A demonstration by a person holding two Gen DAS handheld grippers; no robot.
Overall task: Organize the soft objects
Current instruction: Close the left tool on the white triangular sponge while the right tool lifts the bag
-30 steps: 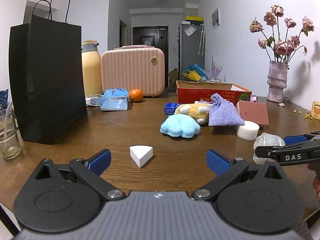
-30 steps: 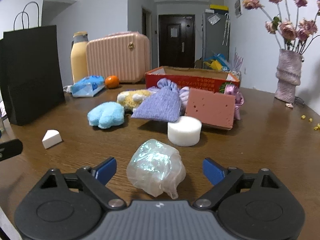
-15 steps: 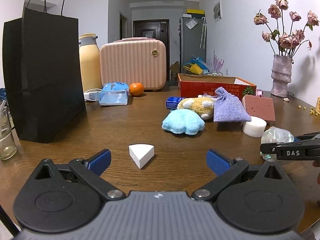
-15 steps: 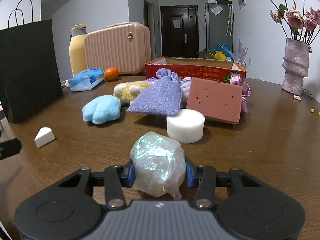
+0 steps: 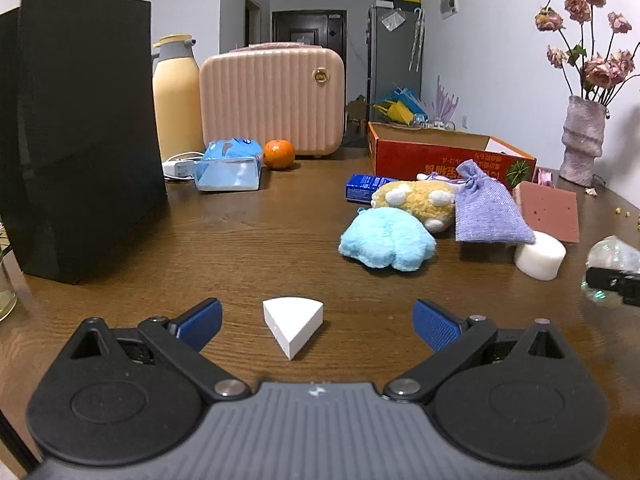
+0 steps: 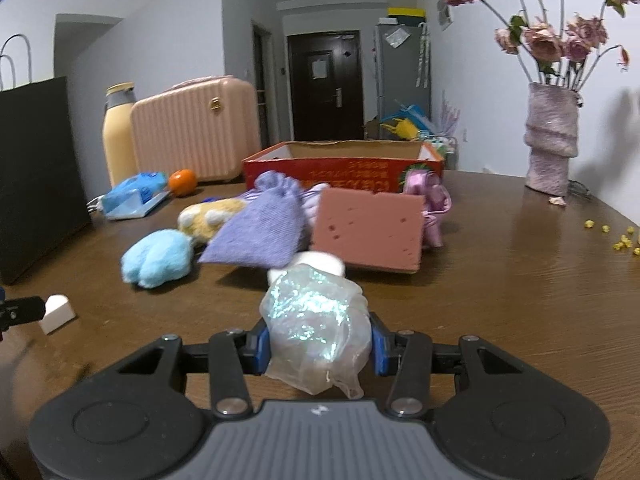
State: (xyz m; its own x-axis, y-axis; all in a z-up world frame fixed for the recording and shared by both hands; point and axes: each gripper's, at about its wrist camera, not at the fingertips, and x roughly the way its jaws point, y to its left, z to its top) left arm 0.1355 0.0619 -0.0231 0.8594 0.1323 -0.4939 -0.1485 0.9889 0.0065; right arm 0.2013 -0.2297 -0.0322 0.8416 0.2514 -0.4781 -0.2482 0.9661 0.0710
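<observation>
So, right gripper (image 6: 318, 346) clamped on a crumpled iridescent clear plastic wad (image 6: 316, 326), blue pads pressing both its sides after closing in on it over the last moment. Looks lifted a touch off the brown wooden table (image 6: 500, 300), though hard to say for sure. Straight ahead of those fingers: white round foam puck (image 6: 308, 262) mostly hidden behind the wad, then a pink rectangular sponge slab (image 6: 370, 232) leaning, a lilac drawstring cloth pouch (image 6: 260, 228) ahead and slightly left, and a fluffy light-blue plush paw (image 6: 156, 258) further left. Red cardboard box (image 6: 344, 170) sitting open beyond all that.

Left gripper (image 5: 316, 322) spread wide, holding nothing, with a small white wedge-shaped sponge (image 5: 293, 318) lying on the table right between the two blue fingertips, touching neither. Off to its far right edge, a bit of the wad and the other gripper peeking in. Tall black paper bag (image 5: 80, 140) standing ahead to its left.
</observation>
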